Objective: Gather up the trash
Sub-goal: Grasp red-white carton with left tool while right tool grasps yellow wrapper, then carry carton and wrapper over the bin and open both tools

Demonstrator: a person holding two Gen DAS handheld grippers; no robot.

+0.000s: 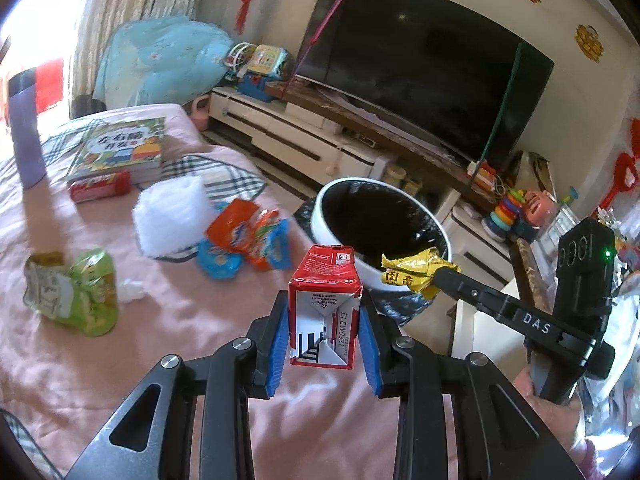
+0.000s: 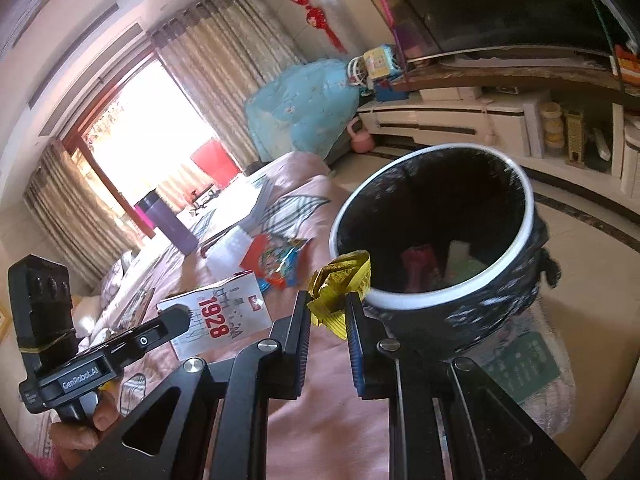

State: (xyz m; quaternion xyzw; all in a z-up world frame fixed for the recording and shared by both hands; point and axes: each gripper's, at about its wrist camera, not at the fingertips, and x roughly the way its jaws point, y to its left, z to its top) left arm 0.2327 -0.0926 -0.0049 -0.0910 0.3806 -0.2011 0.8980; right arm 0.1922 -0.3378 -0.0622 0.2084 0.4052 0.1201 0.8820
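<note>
- Left gripper (image 1: pixel 324 320): jaws clamped on red-and-white carton (image 1: pixel 323 312), above pink bed (image 1: pixel 160 340).
- Right gripper (image 2: pixel 327 312): jaws pinching yellow wrapper (image 2: pixel 340 292) beside bin (image 2: pixel 448 300) rim.

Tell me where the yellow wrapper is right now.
The yellow wrapper is pinched in the right gripper, at the near rim of the bin.

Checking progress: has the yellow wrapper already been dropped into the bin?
No, the yellow wrapper is clamped in the right gripper beside the bin's rim.
</note>
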